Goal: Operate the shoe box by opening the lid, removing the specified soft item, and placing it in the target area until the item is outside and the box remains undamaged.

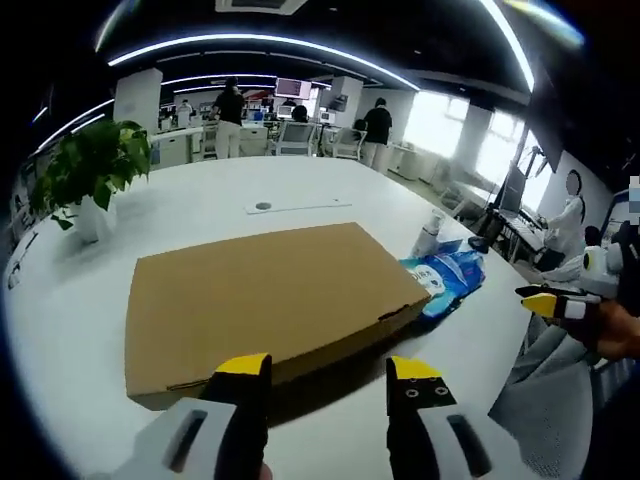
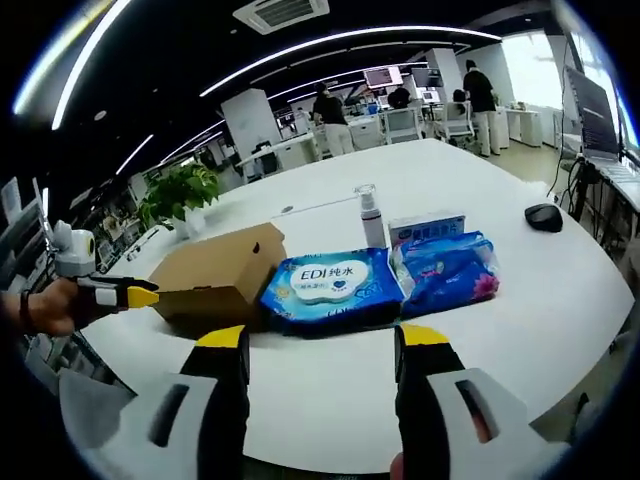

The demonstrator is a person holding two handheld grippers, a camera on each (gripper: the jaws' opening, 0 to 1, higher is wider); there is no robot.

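Observation:
A flat brown cardboard shoe box (image 1: 262, 298) lies on the white table (image 1: 220, 195) with its lid down. My left gripper (image 1: 328, 372) hovers open just in front of the box's near edge, nothing between its yellow-tipped jaws. In the right gripper view the same box (image 2: 215, 271) sits left of centre, and two soft blue packs lie beside it: a wipes pack marked EDI (image 2: 327, 286) and a darker blue pack (image 2: 447, 270). My right gripper (image 2: 322, 343) is open above the table edge, a short way before the wipes pack. The blue pack (image 1: 447, 281) also lies right of the box.
A potted plant (image 1: 88, 172) stands at the table's far left. A small spray bottle (image 2: 370, 217) and a blue-and-white carton (image 2: 427, 228) stand behind the packs, and a black mouse (image 2: 544, 216) lies at the right. People stand at desks in the background. The other gripper (image 2: 110, 293), held in a hand, enters from the left.

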